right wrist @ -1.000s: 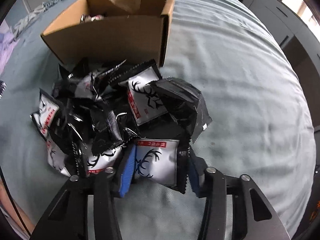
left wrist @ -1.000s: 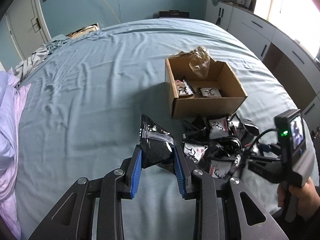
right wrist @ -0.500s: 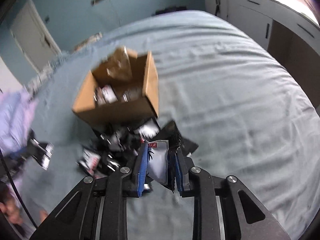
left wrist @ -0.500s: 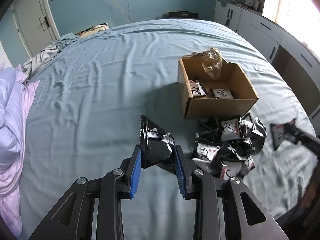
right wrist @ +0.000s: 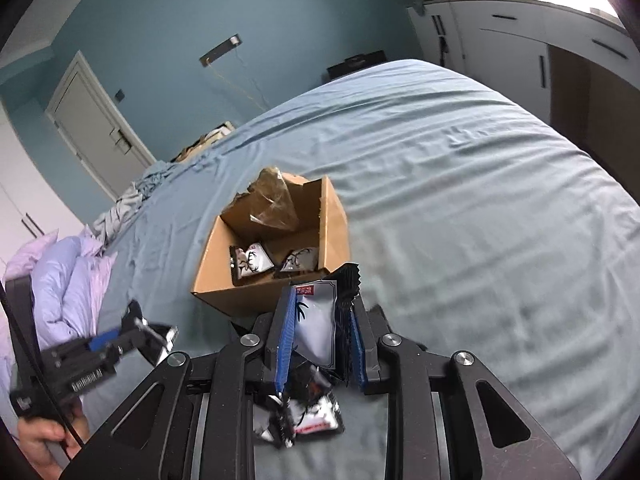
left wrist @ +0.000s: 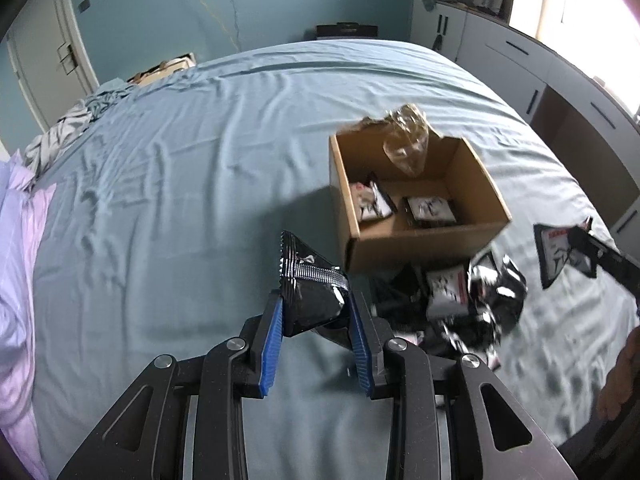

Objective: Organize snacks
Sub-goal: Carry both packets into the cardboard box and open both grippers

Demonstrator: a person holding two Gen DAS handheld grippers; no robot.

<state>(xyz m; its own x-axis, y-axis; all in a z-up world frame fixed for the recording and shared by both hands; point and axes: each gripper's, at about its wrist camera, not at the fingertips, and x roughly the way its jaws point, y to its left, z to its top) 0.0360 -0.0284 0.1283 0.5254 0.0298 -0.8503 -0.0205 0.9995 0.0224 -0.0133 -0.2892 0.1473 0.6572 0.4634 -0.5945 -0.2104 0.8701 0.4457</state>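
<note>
aloft, both grippers — left gripper (left wrist: pixel 316 312), right gripper (right wrist: pixel 320 332) — clamp snack packets.

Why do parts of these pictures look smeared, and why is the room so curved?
Left wrist view: motion blur smears the snack pile and the right gripper; window glare top right. Right wrist view: the left gripper is blurred. Both fisheye lenses bend the bed.

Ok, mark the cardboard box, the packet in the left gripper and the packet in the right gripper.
cardboard box (left wrist: pixel 420 242): left wrist view, front wall.
left gripper's packet (left wrist: pixel 314 300): left wrist view, glossy black face.
right gripper's packet (right wrist: pixel 316 328): right wrist view, white front panel.
</note>
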